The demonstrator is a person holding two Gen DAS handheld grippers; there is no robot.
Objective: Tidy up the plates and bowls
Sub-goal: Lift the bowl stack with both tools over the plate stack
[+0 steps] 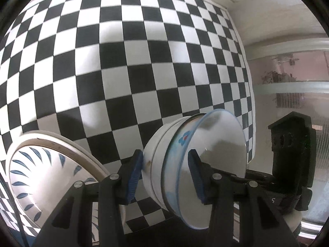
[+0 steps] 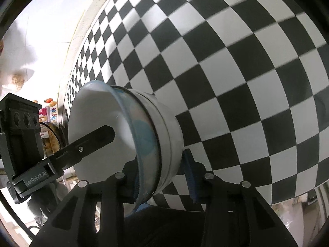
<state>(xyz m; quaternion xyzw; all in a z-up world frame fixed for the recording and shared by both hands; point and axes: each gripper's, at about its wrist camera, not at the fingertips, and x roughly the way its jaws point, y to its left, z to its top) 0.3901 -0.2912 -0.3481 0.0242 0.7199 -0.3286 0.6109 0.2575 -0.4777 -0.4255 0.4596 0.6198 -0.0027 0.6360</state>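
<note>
— Where was the bowl, and what room did you have around it?

— You had the bowl [image 1: 191, 156] held up over the checkered counter [image 1: 123, 65], tipped on its side, with a hand-held gripper on each side of it. Your left hand-held gripper [image 1: 165, 177] pinched the wall, one blue pad [image 1: 134, 177] on the outside and the other inside the mouth. Your right hand-held gripper [image 2: 163, 182] was clamped on the rim from the opposite side, one pad [image 2: 190, 177] on the outer wall and the other inside. The counter's far edge ran along the white wall [image 1: 257, 10], well apart from the bowl, and most of the checkered surface in view lay bare.

— Which way did it point?

— In the left view its mouth faced right, toward your right hand-held gripper, base to the left; the axis from base to mouth lay roughly level. A plate [image 1: 47, 177] with blue leaf marks sat on the counter low at the left, near your left fingers; whether it touched them I cannot tell.
</note>
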